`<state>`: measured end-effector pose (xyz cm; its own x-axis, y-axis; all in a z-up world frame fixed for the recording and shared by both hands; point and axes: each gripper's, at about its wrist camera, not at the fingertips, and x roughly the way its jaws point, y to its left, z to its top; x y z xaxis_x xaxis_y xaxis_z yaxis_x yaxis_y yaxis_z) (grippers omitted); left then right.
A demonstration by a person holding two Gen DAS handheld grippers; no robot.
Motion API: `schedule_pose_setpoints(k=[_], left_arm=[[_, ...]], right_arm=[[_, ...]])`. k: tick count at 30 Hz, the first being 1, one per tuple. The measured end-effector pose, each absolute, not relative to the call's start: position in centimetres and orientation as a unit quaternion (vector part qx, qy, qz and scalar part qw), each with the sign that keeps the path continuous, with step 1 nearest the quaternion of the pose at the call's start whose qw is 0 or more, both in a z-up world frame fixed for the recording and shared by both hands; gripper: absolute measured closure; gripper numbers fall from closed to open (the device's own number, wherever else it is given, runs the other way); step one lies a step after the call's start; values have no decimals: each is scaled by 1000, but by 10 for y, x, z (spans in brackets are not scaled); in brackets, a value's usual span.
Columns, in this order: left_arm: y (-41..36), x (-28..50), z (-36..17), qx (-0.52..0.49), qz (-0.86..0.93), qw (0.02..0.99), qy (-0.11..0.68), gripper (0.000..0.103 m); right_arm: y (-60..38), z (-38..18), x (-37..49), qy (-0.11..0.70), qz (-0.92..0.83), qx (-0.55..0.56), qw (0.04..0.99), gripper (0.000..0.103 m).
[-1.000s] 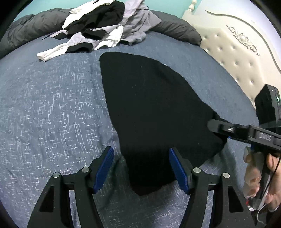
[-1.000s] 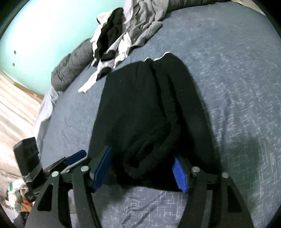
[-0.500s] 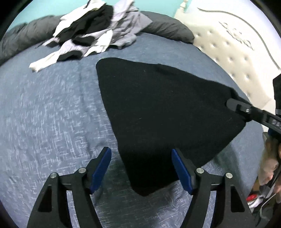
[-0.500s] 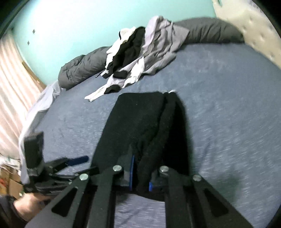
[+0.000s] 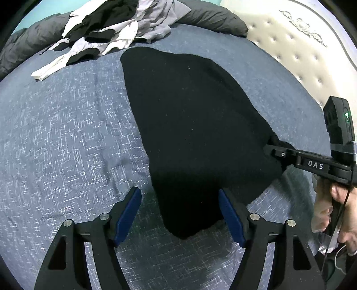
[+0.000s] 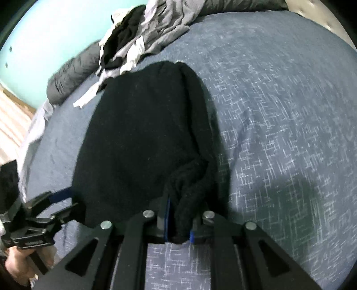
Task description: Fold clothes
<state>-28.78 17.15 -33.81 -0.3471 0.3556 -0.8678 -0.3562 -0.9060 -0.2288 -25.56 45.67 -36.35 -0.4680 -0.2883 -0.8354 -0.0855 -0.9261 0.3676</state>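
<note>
Across the middle of the left wrist frame I see the black garment (image 5: 196, 125) lying on the blue patterned bedspread (image 5: 67, 138), a broad dark shape that tapers to a rounded point near the bottom centre. Its fabric looks matte and slightly fuzzy, with a few pale lint specks; I cannot tell what kind of garment it is. My left gripper (image 5: 180, 214) is spread wide, its blue pads (image 5: 126, 214) on either side of that lower tip without touching it. At the right edge of the same frame my right gripper (image 5: 271, 148) meets the garment's side corner, held by a hand (image 5: 334, 212). From the right wrist view, that gripper (image 6: 178, 225) is clenched on a bunched, rolled fold of the black cloth (image 6: 142, 142), which spreads away toward the upper centre of the frame. A pile of grey, white and black clothes (image 5: 116, 29) lies at the upper left, against dark grey pillows (image 5: 214, 17). A tufted cream headboard (image 5: 296, 42) fills the upper right.
</note>
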Motion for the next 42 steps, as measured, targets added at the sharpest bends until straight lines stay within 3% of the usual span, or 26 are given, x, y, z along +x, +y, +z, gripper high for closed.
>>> schedule_pose_setpoints(k=[5,10,16,21,27,42], left_arm=[[168,-288,-340,-532,819,215,-10,27],[163,-288,-337,-530,820,215,-14,27],[163,-287,-336,-530,821,209,-21,27],[163,-286,-339,-533,819,213,-21,27],[163,-287,-344,-538,814,220,-26,27],[161,-287,-353,-542,808,226,-41,27]], right_arm=[[460,-367,-254,-197,-833,515,57,91],[473,-342,-236,-167,-846,505,33,73],[484,-300,-233,-161,-872,461,34,73],[459,-313,-244,-147,-859,485,74,93],[452,-353,-250,-147,-836,527,37,102],[462,-363,-248,-133,-831,539,38,103]])
